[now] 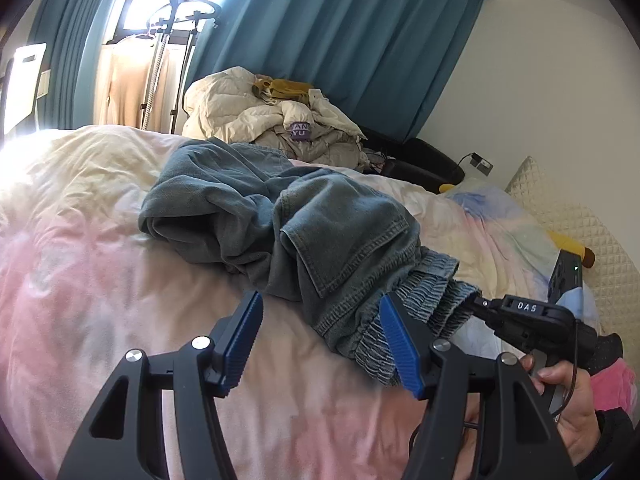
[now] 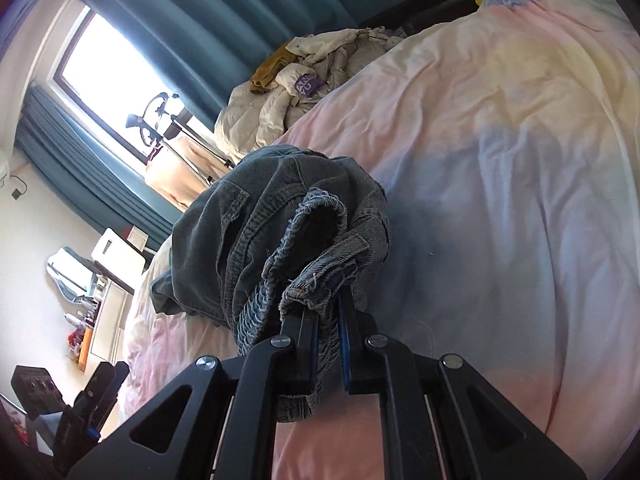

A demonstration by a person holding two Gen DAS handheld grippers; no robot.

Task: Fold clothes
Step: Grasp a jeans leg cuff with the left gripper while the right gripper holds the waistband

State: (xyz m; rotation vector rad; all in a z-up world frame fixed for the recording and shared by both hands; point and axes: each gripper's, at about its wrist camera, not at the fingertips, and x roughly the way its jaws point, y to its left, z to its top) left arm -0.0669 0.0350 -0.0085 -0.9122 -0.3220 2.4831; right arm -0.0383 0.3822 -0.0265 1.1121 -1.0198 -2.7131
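Jeans (image 1: pixel 280 216): lying crumpled mid-frame on the bed (image 1: pixel 100 240).
Right gripper (image 2: pixel 326 316): jaws pinching the jeans' waistband (image 2: pixel 316 276).
Left gripper (image 1: pixel 320 340): jaws gaping wide, hovering beside the waistband.

Bedroom backdrop by a sunlit window

A pastel tie-dye duvet (image 1: pixel 100 280) covers the bed; teal curtains (image 1: pixel 360 40) hang behind a heap of cream bedding (image 1: pixel 248 112), beside a garment steamer stand (image 1: pixel 176 20).
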